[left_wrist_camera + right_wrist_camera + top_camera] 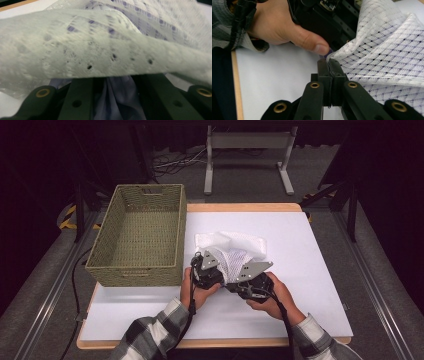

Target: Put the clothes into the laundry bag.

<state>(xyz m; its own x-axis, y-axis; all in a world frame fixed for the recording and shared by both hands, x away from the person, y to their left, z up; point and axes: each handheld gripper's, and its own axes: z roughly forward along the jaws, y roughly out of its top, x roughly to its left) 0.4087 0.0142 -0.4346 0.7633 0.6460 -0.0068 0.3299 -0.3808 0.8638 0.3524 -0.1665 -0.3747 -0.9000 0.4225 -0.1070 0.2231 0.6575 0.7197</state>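
Left claw: I see my left claw point(216, 268) low over the table point(310, 270), at the near left edge of the white mesh cloth point(235, 251). In the left gripper view the mesh drapes across the top of both jaws and lilac fabric bunches in the gap between them. The jaws stand narrowly apart; I cannot tell whether the pads press the fabric.

Right claw: My right claw point(328, 65) has its jaws pressed together, pinching the near edge of the cloth; a sliver of lilac lining peeks out just above the tips.

Hands: My left hand point(196, 292) and right hand point(276, 296) sit near each other at the near middle of the table, each wrapped around its claw. In the right gripper view the left hand's thumb lies just beside the right claw's tips.

Cloth: It lies bunched at the table's middle, its near edge lifted at the two claws, the far part resting crumpled on the white surface. White openwork mesh over a lilac layer.

Basket point(137, 235): A green woven basket stands on the far left of the table, just left of the cloth and apart from it.
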